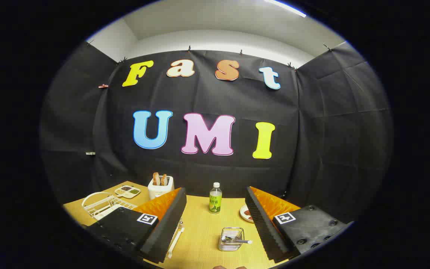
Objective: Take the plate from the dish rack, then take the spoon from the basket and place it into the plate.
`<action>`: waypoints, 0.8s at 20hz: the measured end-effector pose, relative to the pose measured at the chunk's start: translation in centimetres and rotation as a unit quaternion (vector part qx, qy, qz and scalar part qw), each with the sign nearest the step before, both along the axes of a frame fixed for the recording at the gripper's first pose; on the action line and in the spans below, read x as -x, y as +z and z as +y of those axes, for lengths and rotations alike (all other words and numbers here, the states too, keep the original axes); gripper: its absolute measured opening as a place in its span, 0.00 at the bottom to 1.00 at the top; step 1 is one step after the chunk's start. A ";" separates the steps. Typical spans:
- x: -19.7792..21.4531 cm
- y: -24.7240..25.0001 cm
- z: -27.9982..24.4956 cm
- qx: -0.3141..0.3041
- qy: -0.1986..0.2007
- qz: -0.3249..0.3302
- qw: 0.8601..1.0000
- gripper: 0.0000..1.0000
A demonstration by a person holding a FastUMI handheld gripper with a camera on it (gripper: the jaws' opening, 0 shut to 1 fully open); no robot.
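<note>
1. Two fingers of the gripper (215,224) stand wide apart, holding nothing, probably held high to survey the table (200,239).
2. Between them, the wire basket (231,239) holds the spoon (237,241).
3. Beyond the left finger sits the white dish rack (105,205); whether the plate is inside cannot be told.
4. Farther off, a toaster (160,186) holds bread, beside a bottle (215,198).

The gripper (215,224) camera looks forward, high over the table (200,239), toward the booth wall.
</note>
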State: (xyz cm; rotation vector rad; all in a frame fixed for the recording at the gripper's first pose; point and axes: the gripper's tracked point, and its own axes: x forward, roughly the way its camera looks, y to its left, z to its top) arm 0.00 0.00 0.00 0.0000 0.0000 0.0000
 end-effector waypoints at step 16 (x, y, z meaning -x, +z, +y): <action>-0.1 -2.5 3.6 0.011 0.031 0.049 0.998 0.97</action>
